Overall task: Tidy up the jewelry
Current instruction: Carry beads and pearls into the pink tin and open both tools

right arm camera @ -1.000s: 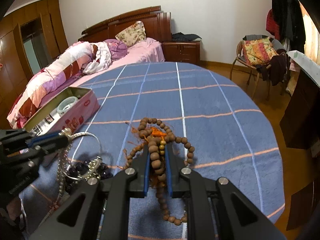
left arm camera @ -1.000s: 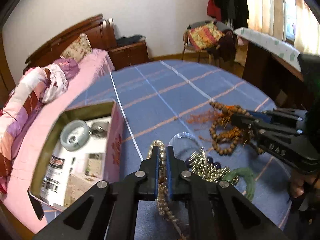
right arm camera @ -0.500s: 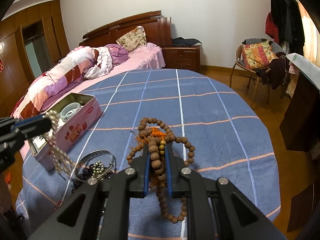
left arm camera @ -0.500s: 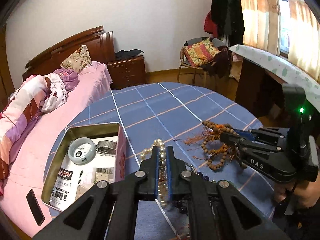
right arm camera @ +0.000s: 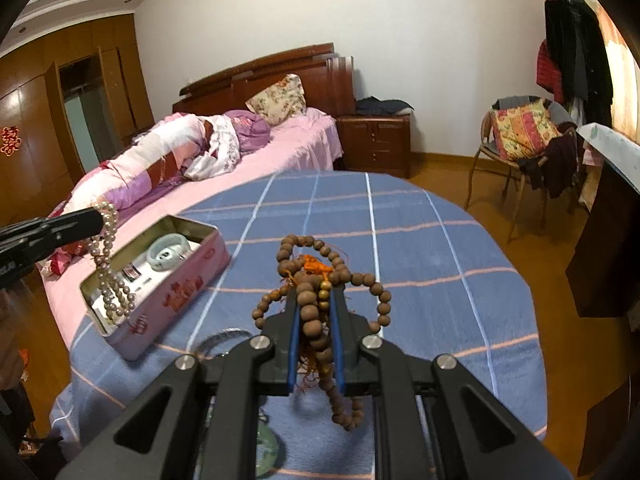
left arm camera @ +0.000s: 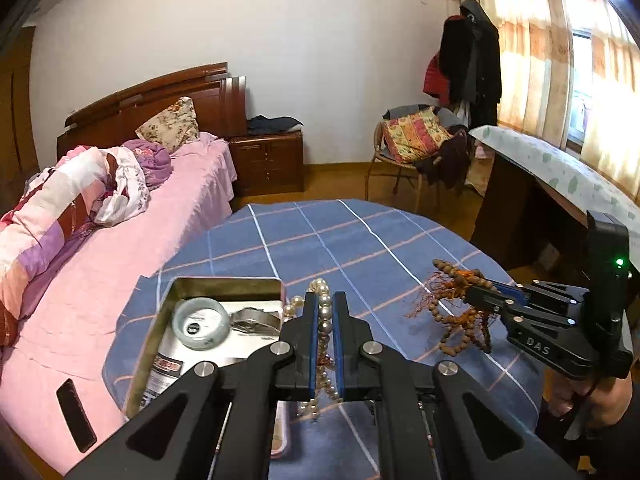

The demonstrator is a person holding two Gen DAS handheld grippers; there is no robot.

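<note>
- Holding a pearl necklace (left arm camera: pixel 325 312), the left gripper (left arm camera: pixel 325 308) hangs above the pink tin (right arm camera: pixel 176 300) — jaws closed on it.
- Right gripper (right arm camera: pixel 316 308) clamps wooden beads (right arm camera: pixel 320 276) above the blue table (right arm camera: pixel 420 240).

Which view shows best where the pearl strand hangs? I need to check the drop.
The right wrist view: the pearl strand dangles over the tin. The left wrist view shows it only pinched between the left gripper's jaws.
</note>
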